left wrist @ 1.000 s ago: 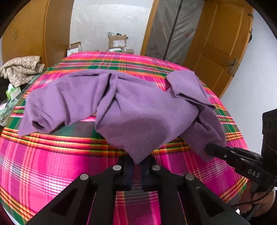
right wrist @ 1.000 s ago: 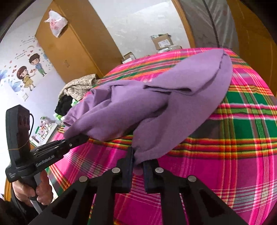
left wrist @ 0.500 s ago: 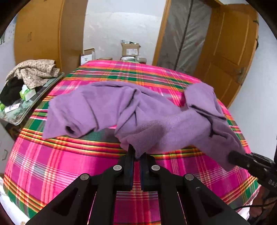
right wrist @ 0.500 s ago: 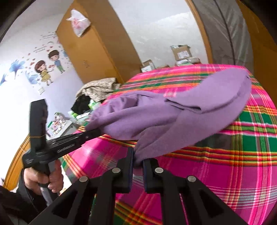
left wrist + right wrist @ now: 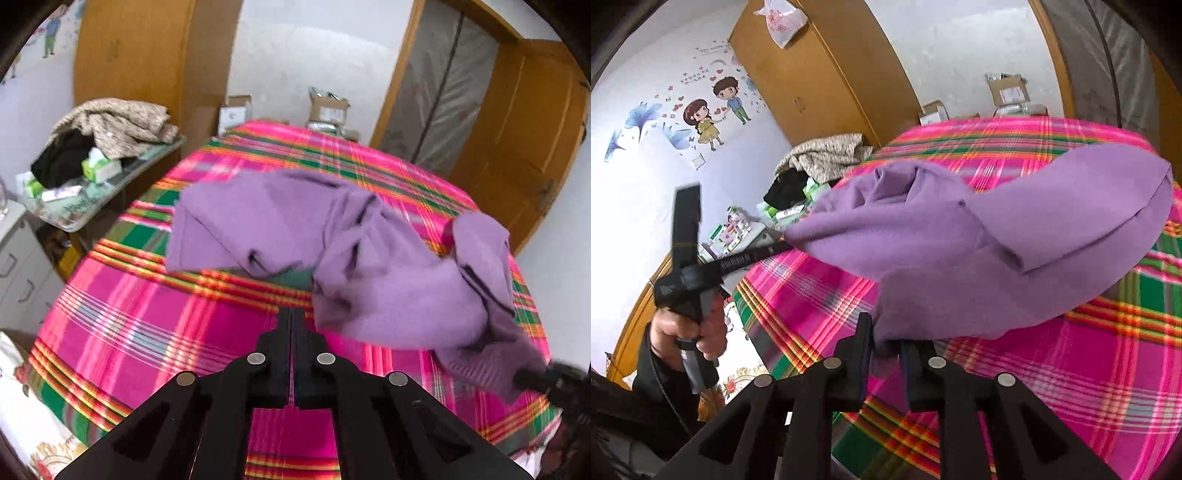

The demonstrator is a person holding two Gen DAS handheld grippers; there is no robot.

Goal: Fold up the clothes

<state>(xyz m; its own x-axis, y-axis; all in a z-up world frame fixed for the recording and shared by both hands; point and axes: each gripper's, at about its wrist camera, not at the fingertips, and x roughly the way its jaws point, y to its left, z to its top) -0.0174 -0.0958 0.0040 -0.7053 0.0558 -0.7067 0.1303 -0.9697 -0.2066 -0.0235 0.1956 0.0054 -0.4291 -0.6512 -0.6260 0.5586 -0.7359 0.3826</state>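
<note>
A purple garment lies crumpled across the pink plaid bed, with its near edge lifted between my two grippers. My left gripper is shut; the cloth spreads away to the right of its tips. In the right wrist view the garment tapers to a point pinched at the left gripper. The jaws of my right gripper are opening, and a bunched corner of the garment fills the gap between them. In the left wrist view the right gripper shows at the garment's far right end.
A side table left of the bed carries a clothes pile and small boxes. Cardboard boxes stand beyond the bed's far end. A wooden door is at the right, a wardrobe at the back left. A person's hand grips the left handle.
The left gripper has moved left, pulling the garment's edge out between the two grippers. The right gripper's jaws stand wider apart than before, with the cloth still between them.
</note>
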